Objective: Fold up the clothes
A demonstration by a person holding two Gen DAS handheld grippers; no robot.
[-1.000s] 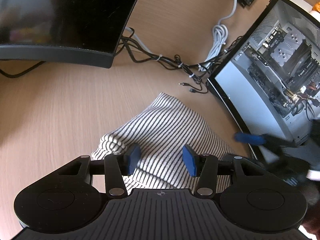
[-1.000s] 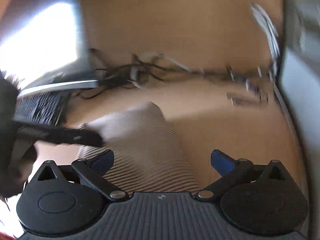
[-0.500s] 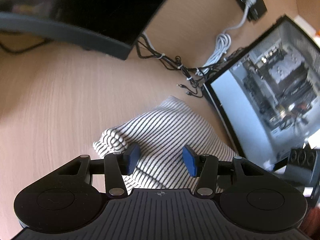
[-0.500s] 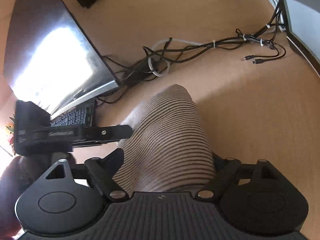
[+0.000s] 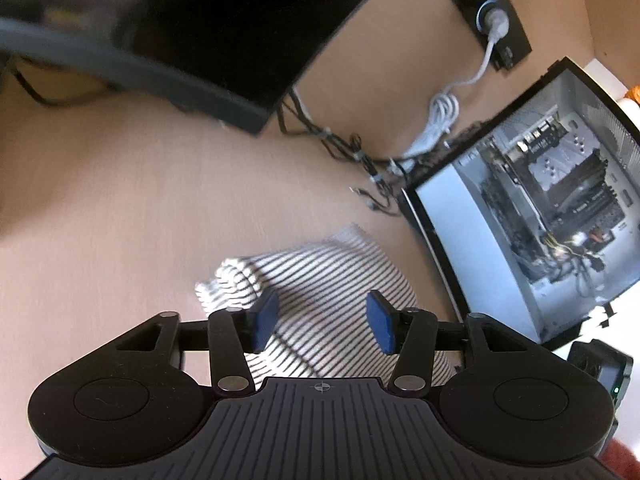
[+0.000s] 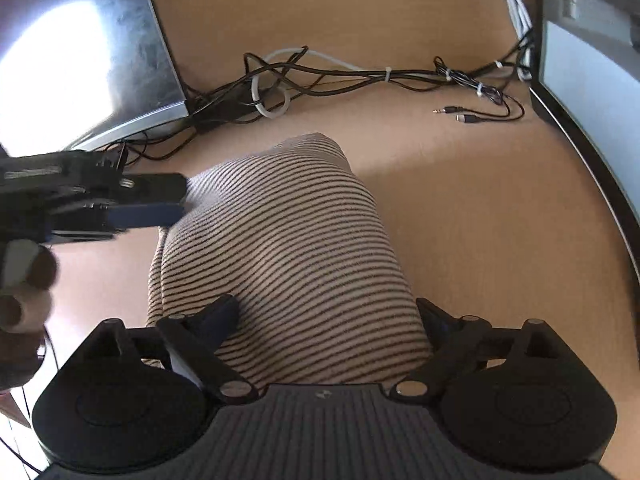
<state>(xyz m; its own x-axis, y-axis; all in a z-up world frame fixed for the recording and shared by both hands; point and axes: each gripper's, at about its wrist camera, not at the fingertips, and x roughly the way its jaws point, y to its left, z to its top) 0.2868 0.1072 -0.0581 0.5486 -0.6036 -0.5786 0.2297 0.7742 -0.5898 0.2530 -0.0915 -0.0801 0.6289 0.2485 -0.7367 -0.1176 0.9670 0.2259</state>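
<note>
A white garment with thin black stripes (image 5: 320, 280) lies folded in a narrow bundle on the wooden desk (image 5: 120, 208). My left gripper (image 5: 322, 322) is open and hovers just above its near part, one rolled edge by the left pad. In the right wrist view the same garment (image 6: 288, 248) runs between the fingers of my right gripper (image 6: 328, 316), which is open wide around its near end. The left gripper (image 6: 120, 204) shows there at the garment's left side, its pads close to the cloth.
A dark monitor (image 5: 192, 32) stands at the back left. A bundle of black and white cables (image 6: 320, 80) runs behind the garment. An open computer case (image 5: 540, 208) stands close on the right. A black power strip (image 5: 492, 20) lies far back.
The right gripper has moved forward over the garment, so the cloth now lies between its open fingers. The left gripper has pulled back a little and the monitor looks farther off.
</note>
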